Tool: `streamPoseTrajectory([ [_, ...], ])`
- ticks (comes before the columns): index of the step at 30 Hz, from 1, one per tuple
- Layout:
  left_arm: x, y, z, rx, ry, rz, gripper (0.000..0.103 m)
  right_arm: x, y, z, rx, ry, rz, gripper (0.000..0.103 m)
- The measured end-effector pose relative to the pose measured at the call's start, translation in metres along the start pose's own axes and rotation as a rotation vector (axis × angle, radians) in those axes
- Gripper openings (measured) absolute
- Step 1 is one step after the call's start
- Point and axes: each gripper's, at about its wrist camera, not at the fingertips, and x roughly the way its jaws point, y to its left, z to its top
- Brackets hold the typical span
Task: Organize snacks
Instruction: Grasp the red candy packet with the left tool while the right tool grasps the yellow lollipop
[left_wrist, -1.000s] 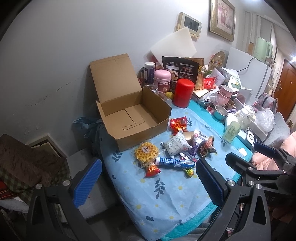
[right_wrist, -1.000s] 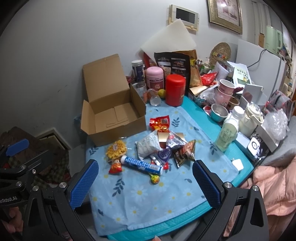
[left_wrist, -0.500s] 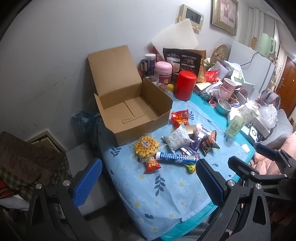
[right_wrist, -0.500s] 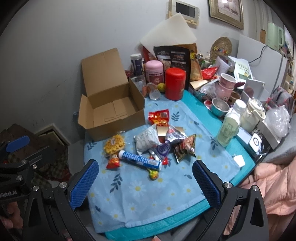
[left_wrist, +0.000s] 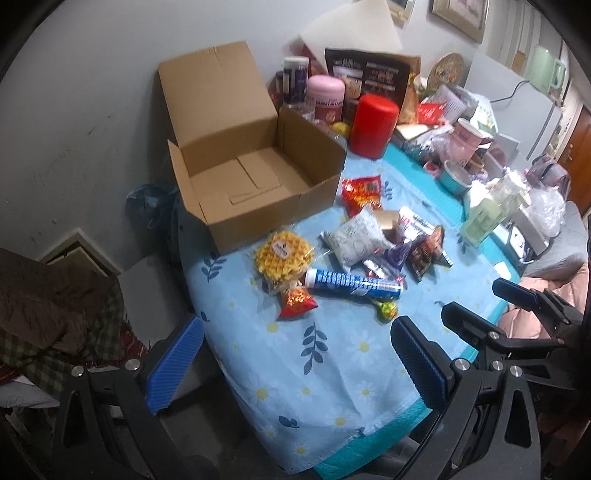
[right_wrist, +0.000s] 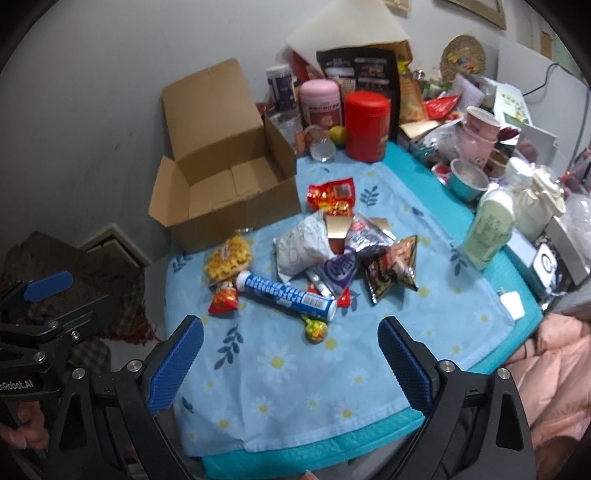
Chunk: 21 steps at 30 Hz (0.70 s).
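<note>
- The snacks are lying in a loose heap on the middle of the bench: a blue-and-white tube (right_wrist: 286, 294) on its side at the front, a round yellow waffle pack (right_wrist: 229, 260) touching its capped end, a small red sachet (right_wrist: 222, 301) just beside that, and a foil-wrapped sweet (right_wrist: 316, 329) just in front of the tube's other end.
- Behind the tube a crinkled white pouch (right_wrist: 301, 248), a purple wrapper (right_wrist: 339, 272) and a dark triangular bag (right_wrist: 391, 271) are overlapping, with a glossy red packet (right_wrist: 332, 194) farther back.
- An open cardboard box (right_wrist: 221, 184), empty with its lid flap standing up, is sitting just behind the waffle pack, near the wall.
- A soft pale-blue cloth printed with daisies and leaves (right_wrist: 295, 373) is covering the bench.
- A red canister (right_wrist: 366, 127), a pink jar (right_wrist: 320, 103), a pale green bottle (right_wrist: 489, 232) and stacked cups are crowding the far and right edges.
- The right gripper (right_wrist: 290, 360) is hovering over the cloth's near edge with its ribbed blue pads (right_wrist: 173, 363) wide apart; its jaws have just been narrowing a little, with nothing between them.
- The left gripper (left_wrist: 295, 369) is hanging by the bench's left corner, spread wide and empty.
</note>
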Motion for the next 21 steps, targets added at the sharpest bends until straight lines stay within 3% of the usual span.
streamPoseTrajectory([
  [8,0.048,0.008,0.000,-0.054,0.044,0.023,0.103,0.052,-0.011,0.000,-0.026,0.076,0.010,0.079],
  [14,0.092,0.012,0.002,-0.093,0.083,0.016,0.102,0.091,-0.020,-0.002,-0.050,0.119,0.011,0.076],
  [18,0.118,0.014,0.002,-0.113,0.113,-0.009,0.093,0.113,-0.024,-0.003,-0.058,0.145,0.015,0.072],
  [21,0.139,0.014,0.001,-0.108,0.122,-0.036,0.085,0.131,-0.025,-0.006,-0.095,0.160,0.006,0.062],
])
